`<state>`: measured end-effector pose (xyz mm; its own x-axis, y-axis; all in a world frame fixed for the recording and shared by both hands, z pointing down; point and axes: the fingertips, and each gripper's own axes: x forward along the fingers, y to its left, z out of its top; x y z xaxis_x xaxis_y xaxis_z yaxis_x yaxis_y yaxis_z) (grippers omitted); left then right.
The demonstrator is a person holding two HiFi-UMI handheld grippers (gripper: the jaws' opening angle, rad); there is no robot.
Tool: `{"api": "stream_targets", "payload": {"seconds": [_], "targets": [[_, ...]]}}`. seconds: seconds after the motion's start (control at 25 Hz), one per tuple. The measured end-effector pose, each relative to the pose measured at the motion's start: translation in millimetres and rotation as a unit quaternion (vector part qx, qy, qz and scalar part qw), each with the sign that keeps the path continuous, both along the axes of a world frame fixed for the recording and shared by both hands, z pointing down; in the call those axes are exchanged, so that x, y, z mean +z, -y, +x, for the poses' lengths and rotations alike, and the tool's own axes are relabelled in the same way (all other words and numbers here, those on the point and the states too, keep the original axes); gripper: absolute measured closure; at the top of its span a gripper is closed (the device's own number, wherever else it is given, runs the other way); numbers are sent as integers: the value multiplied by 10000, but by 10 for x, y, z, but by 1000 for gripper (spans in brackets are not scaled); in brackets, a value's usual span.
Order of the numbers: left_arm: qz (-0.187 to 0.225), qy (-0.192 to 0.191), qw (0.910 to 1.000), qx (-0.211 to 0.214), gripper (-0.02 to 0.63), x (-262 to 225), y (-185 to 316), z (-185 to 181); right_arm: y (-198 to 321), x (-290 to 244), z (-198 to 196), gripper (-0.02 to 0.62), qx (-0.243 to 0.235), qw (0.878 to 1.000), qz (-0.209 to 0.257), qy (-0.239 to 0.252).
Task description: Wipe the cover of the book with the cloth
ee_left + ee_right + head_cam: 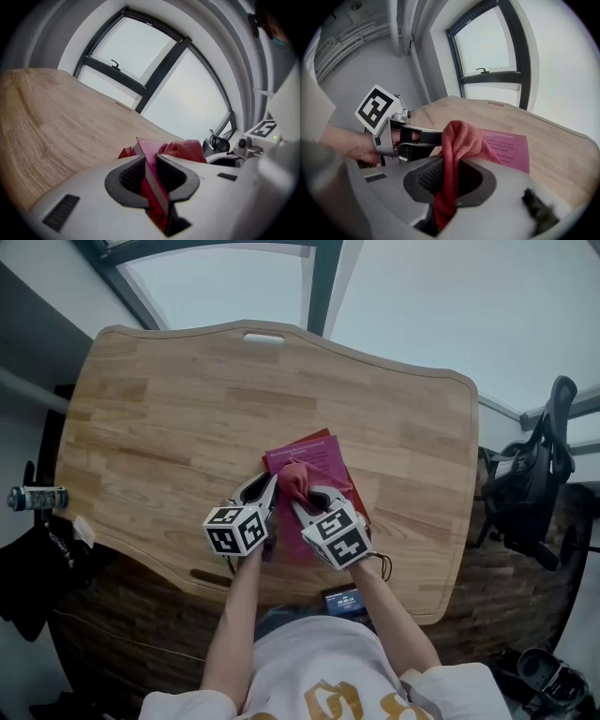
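On counter (169, 418), near front edge: book (317, 456). Atop book: cloth (294, 480). At book's left edge, left claw (265, 491); just beside it, right claw (305, 501), at cloth.

place: office | wooden desk (141, 427) | black office chair (530, 486) beside it | tall dark-framed window (490, 44)
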<state>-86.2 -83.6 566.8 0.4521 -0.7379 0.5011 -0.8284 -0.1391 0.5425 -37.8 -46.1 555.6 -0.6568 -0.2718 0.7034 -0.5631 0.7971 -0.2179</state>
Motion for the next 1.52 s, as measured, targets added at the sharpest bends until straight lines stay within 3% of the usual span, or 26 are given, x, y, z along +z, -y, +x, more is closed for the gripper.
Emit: {"api": "stream_targets", "payload": {"seconds": [1.52], "targets": [[10,1,10000,89,528,6,1,6,-547,23,71,528,-93,9997,-239,52]]}}
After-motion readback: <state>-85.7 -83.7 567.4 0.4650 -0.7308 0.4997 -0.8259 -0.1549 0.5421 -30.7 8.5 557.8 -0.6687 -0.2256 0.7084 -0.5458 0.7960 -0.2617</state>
